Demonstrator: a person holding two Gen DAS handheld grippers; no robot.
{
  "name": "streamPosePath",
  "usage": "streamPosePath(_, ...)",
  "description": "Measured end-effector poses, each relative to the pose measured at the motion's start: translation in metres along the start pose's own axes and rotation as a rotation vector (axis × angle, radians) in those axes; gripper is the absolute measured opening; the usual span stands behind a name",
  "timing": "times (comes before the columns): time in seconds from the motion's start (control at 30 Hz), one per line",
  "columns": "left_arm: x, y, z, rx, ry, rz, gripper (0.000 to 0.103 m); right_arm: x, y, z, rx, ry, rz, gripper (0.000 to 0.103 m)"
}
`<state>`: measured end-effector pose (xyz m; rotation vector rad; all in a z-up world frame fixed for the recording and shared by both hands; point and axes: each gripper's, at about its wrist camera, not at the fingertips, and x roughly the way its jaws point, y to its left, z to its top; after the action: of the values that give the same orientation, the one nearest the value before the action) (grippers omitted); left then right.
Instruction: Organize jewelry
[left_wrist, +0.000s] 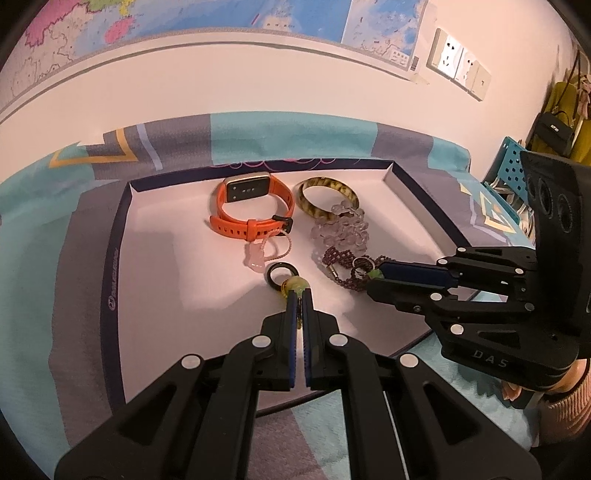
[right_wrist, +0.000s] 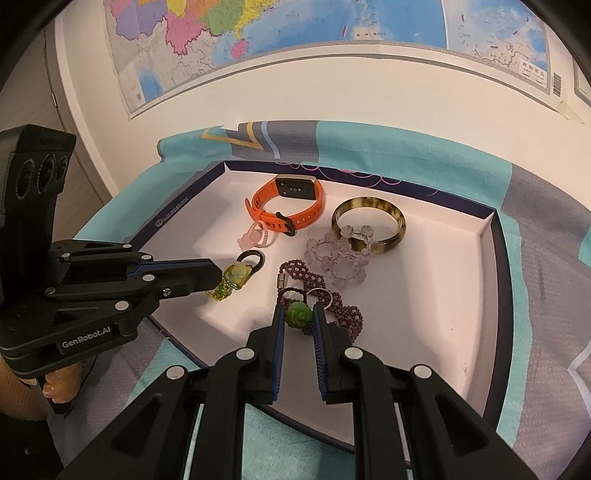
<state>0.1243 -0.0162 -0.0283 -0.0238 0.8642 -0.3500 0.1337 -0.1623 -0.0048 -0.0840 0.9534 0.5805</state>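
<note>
A white tray (left_wrist: 147, 258) with a dark blue rim holds the jewelry. My left gripper (left_wrist: 300, 295) is shut on a yellow flower ring (left_wrist: 293, 286) with a green beaded band, low over the tray next to a black ring (left_wrist: 269, 277). The right wrist view shows that same yellow flower ring (right_wrist: 238, 275) at the left gripper's (right_wrist: 221, 275) tip. My right gripper (right_wrist: 298, 308) is shut on a green rose ring (right_wrist: 300, 314), just above a purple bead bracelet (right_wrist: 314, 280). An orange watch (right_wrist: 291, 206), a tortoiseshell bangle (right_wrist: 369, 202), a clear bead bracelet (right_wrist: 340, 258) and a pink ring (right_wrist: 251, 238) lie farther back.
The tray (right_wrist: 491, 258) rests on a teal and grey cloth (left_wrist: 55, 240) against a white wall with a map (right_wrist: 295, 29). A blue perforated basket (left_wrist: 513, 162) and hanging bags (left_wrist: 557, 122) are at the right. A person's hand (right_wrist: 61, 384) grips the left handle.
</note>
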Motion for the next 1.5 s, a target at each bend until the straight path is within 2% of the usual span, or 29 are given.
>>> streamPosePath(0.23,0.005,0.002,-0.002,0.001,0.011,0.009,0.006,0.001,-0.001,-0.001,0.001,-0.004,-0.012,0.016)
streamPosePath(0.37,0.003,0.002,-0.002,0.003,0.004,0.016,0.019,-0.003,-0.001,-0.002,0.008,-0.013,-0.013,0.017)
streamPosePath(0.43,0.001,0.001,-0.002,0.008,-0.004,0.023,0.026,-0.006,-0.001,-0.004,0.012,-0.023,-0.011,0.022)
streamPosePath(0.5,-0.004,0.002,-0.004,0.003,-0.013,0.029,0.033,-0.011,-0.001,-0.005,0.018,-0.038,-0.012,0.037)
streamPosePath(0.6,-0.012,0.003,-0.006,-0.003,-0.03,0.044,0.047,-0.021,0.0,-0.008,0.027,-0.063,-0.011,0.049)
streamPosePath(0.63,-0.015,0.003,-0.007,-0.004,-0.037,0.052,0.057,-0.025,0.0,-0.01,0.03,-0.072,-0.011,0.051)
streamPosePath(0.7,-0.025,0.003,-0.011,-0.006,-0.063,0.075,0.069,-0.032,0.001,-0.013,0.032,-0.091,-0.021,0.065)
streamPosePath(0.73,-0.029,0.003,-0.013,-0.006,-0.072,0.084,0.083,-0.037,0.001,-0.015,0.036,-0.103,-0.031,0.069)
streamPosePath(0.77,-0.034,0.004,-0.015,-0.007,-0.083,0.097,0.095,-0.04,0.0,-0.018,0.042,-0.112,-0.035,0.079)
streamPosePath(0.8,-0.041,0.003,-0.019,-0.005,-0.104,0.112,0.097,-0.043,0.0,-0.021,0.045,-0.118,-0.04,0.085)
streamPosePath(0.87,-0.049,0.002,-0.025,0.004,-0.115,0.122,0.097,-0.047,0.0,-0.026,0.051,-0.127,-0.059,0.088)
streamPosePath(0.93,-0.054,0.002,-0.031,0.005,-0.115,0.148,0.097,-0.051,0.001,-0.032,0.056,-0.129,-0.085,0.096)
streamPosePath(1.13,-0.072,0.003,-0.05,-0.047,-0.16,0.236,0.097,-0.061,0.008,-0.047,0.071,-0.143,-0.134,0.097)
streamPosePath(1.27,-0.076,0.001,-0.059,-0.074,-0.144,0.24,0.097,-0.069,0.016,-0.055,0.057,-0.157,-0.157,0.097)
streamPosePath(1.5,-0.086,-0.008,-0.066,-0.07,-0.155,0.279,0.097,-0.073,0.027,-0.064,0.048,-0.151,-0.148,0.097)
